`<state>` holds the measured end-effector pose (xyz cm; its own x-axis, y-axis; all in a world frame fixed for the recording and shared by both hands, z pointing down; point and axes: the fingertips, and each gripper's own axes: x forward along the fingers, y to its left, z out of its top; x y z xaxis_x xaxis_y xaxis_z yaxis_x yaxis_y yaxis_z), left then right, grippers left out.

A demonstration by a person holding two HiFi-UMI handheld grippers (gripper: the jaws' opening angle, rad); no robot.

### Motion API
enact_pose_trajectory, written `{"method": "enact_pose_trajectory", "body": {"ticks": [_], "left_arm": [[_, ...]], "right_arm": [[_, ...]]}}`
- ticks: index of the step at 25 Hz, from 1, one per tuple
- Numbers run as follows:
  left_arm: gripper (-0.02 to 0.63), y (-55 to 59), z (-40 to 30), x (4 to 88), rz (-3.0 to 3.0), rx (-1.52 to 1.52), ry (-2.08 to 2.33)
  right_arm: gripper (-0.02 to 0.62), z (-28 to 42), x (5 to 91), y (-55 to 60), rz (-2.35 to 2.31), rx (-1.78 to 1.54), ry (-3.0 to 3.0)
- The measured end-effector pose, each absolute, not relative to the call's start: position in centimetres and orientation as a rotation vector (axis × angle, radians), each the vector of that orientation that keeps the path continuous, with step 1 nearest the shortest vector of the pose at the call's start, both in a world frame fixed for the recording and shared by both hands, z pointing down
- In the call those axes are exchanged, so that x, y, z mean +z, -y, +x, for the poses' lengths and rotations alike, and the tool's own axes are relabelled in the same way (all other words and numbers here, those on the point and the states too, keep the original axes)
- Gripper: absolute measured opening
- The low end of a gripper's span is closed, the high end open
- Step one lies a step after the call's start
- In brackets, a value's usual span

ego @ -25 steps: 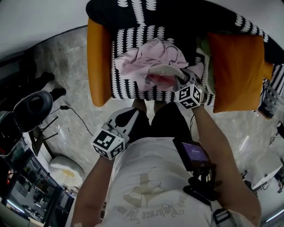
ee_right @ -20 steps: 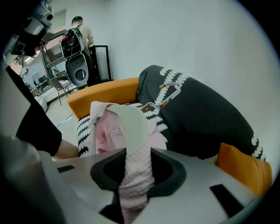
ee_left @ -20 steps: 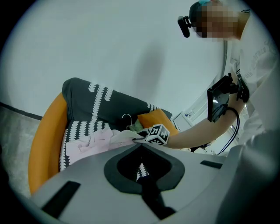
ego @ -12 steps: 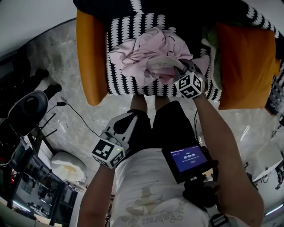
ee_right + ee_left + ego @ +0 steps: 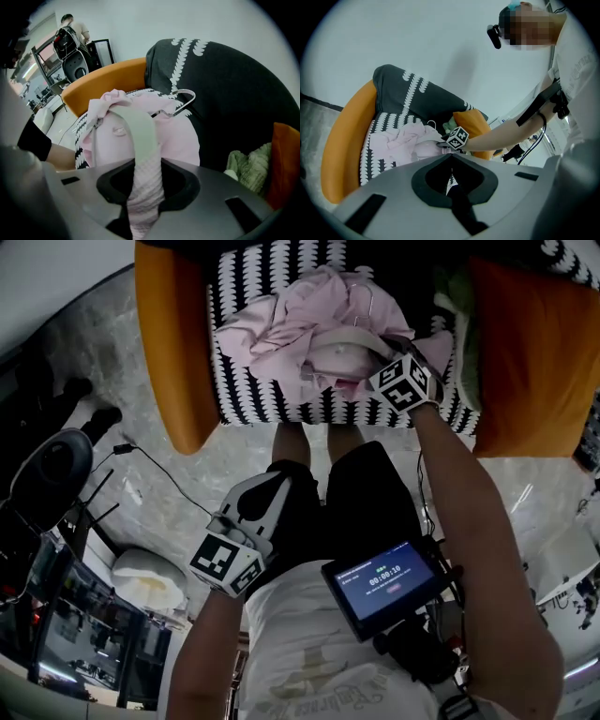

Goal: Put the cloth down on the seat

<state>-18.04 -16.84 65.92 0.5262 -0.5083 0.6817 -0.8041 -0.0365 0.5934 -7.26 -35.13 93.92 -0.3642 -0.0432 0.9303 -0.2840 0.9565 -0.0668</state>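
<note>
A crumpled pink cloth point(image 5: 281, 329) on a white hanger lies on the black-and-white patterned seat point(image 5: 246, 399) of an orange armchair. My right gripper point(image 5: 367, 371) reaches over the seat's front edge and is shut on the cloth-wrapped hanger arm. In the right gripper view the pink cloth point(image 5: 180, 138) and pale hanger arm point(image 5: 140, 126) run into the jaws of the right gripper point(image 5: 145, 187), and the wire hook point(image 5: 185, 101) points at the backrest. My left gripper point(image 5: 275, 486) hangs low beside the person's leg, shut and empty; its own view shows the left gripper point(image 5: 451, 180) and the cloth point(image 5: 408, 140).
An orange armrest point(image 5: 173, 343) bounds the seat on the left. On the right stand an orange cushion point(image 5: 534, 352) and a green cloth point(image 5: 251, 166). A black round stand point(image 5: 52, 470) and a cable point(image 5: 178, 493) are on the marble floor at left. A small screen point(image 5: 384, 582) sits on the person's chest.
The right gripper has moved further over the seat with the cloth and hanger, which now rest lower on the seat. The left gripper has stayed by the leg.
</note>
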Motion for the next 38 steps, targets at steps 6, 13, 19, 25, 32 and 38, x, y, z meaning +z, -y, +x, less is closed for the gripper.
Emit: {"method": "enact_pose_trajectory", "body": {"ticks": [6, 13, 19, 25, 32, 38], "left_arm": [[0.011, 17.0, -18.1, 66.1, 1.684, 0.335, 1.117], [0.011, 17.1, -18.2, 66.0, 1.684, 0.326, 1.121], [0.011, 17.3, -17.9, 66.0, 1.699, 0.338, 1.123], [0.011, 17.8, -17.2, 65.3, 1.724, 0.348, 1.132], [0.011, 18.5, -17.7, 63.4, 1.764, 0.4, 1.132], [0.011, 19.7, -18.9, 61.6, 1.813, 0.426, 1.138]], "right_arm": [[0.137, -6.9, 95.8, 35.2, 0.214, 0.292, 1.837], [0.15, -7.0, 96.4, 34.7, 0.162, 0.388, 1.776], [0.195, -6.4, 95.3, 35.3, 0.196, 0.355, 1.837], [0.196, -4.7, 93.0, 35.0, 0.293, 0.426, 1.918], [0.155, -3.3, 87.6, 34.0, 0.414, 0.539, 1.987], [0.093, -2.8, 83.4, 35.1, 0.456, 0.496, 2.01]]}}
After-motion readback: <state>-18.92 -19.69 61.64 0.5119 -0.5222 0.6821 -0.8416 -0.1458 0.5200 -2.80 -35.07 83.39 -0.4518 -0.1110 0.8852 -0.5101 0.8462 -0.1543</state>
